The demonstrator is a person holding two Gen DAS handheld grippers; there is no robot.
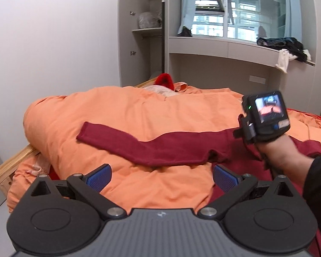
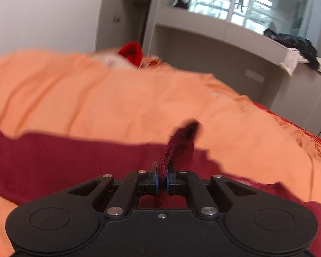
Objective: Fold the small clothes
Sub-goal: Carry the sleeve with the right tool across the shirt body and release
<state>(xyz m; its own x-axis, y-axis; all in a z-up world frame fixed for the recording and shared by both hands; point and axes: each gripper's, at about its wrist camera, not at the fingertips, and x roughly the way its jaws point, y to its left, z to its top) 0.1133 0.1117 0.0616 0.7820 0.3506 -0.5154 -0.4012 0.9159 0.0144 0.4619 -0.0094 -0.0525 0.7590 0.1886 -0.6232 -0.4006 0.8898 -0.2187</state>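
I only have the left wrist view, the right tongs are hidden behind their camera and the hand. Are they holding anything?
Observer: Yes. The right tongs are shut on an edge of the dark red garment, and a flap of it stands up above the pads.
Operator: Is the rest of the garment lifted?
Observer: No, in the right wrist view it lies spread on the orange duvet to either side of the tongs.
Operator: Anything in that view beyond the pinch point?
Observer: Only bare orange duvet directly ahead; farther back, something bright red sits at the bed's far end.
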